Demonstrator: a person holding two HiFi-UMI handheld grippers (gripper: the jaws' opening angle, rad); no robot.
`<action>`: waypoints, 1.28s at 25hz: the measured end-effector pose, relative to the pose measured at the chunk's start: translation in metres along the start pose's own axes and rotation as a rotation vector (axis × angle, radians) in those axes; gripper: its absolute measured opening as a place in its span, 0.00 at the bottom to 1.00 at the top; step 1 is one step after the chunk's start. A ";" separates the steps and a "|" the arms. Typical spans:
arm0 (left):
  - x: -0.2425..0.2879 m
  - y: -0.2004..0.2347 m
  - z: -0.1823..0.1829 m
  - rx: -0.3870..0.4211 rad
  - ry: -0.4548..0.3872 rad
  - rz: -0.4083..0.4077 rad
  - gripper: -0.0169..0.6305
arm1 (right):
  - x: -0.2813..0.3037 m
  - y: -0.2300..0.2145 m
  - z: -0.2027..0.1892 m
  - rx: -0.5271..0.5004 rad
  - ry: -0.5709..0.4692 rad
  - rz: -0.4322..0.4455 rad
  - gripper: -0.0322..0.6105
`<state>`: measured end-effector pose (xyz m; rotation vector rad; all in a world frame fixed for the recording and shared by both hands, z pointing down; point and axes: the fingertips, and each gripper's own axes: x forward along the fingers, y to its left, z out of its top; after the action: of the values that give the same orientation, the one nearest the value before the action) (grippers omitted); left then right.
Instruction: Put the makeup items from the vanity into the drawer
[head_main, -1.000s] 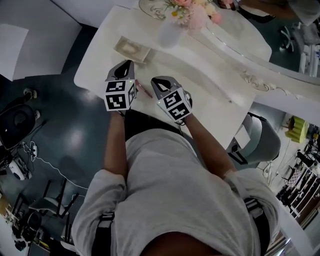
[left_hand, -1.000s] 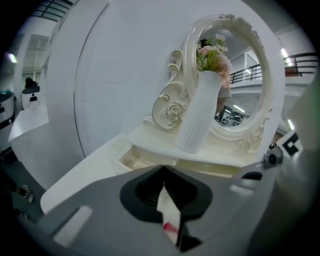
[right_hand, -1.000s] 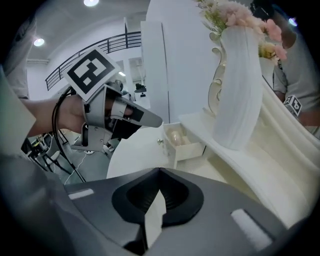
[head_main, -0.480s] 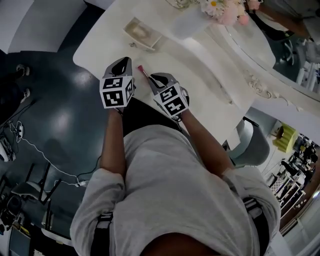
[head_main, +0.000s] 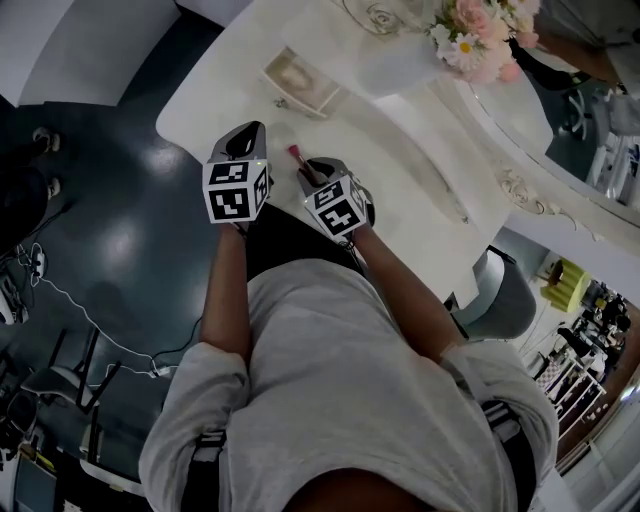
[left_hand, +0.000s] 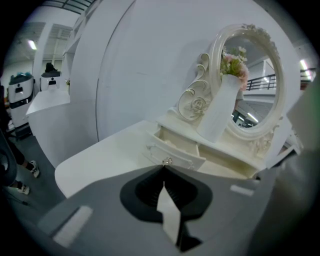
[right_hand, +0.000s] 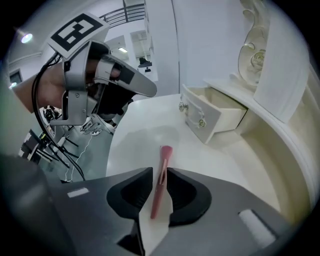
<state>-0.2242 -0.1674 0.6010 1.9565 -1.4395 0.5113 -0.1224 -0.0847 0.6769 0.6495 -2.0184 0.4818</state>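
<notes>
**Right tool open around the pink stick on the counter**

The slim pink makeup stick (right_hand: 161, 169) lies flat on the glossy white vanity counter (right_hand: 145, 125), near its front edge. Its broader, darker pink end points away from us towards the drawer. We see it between the two dark jaws of the right tool (right_hand: 159, 177). Those jaws have just been opening, and they stand apart with one on each side of the stick. They are close to the stick, but we do not see them clamped on it, and it rests on the counter.

The left tool (left_hand: 164, 169) hangs just to the left of the right one, above the counter's edge. Its jaws are together at the tips with nothing between them. Each tool carries a cube with black-and-white square markers.

Further back on the counter, the small cream drawer with metal knobs (right_hand: 216, 116) stands pulled out of the vanity's raised back shelf. It is well apart from the stick. Behind the drawer stands a tall white vase (left_hand: 220, 107) holding pink and white flowers (head_main: 480, 42). The vase stands in front of an oval mirror in a carved cream frame (left_hand: 216, 47). Below us are a grey shirt (head_main: 350, 400) and a dark, shiny floor (head_main: 110, 250).
</notes>
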 end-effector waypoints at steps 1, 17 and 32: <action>0.001 0.003 0.002 -0.004 -0.001 0.000 0.03 | 0.003 0.000 -0.001 0.008 0.009 0.000 0.18; 0.014 0.014 0.064 0.040 -0.053 -0.070 0.03 | -0.017 -0.019 0.041 0.067 -0.122 -0.082 0.12; 0.025 0.003 0.123 0.137 -0.102 -0.131 0.03 | -0.051 -0.050 0.098 0.109 -0.272 -0.195 0.12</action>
<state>-0.2267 -0.2709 0.5305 2.1974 -1.3571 0.4673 -0.1338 -0.1667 0.5884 1.0147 -2.1635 0.4056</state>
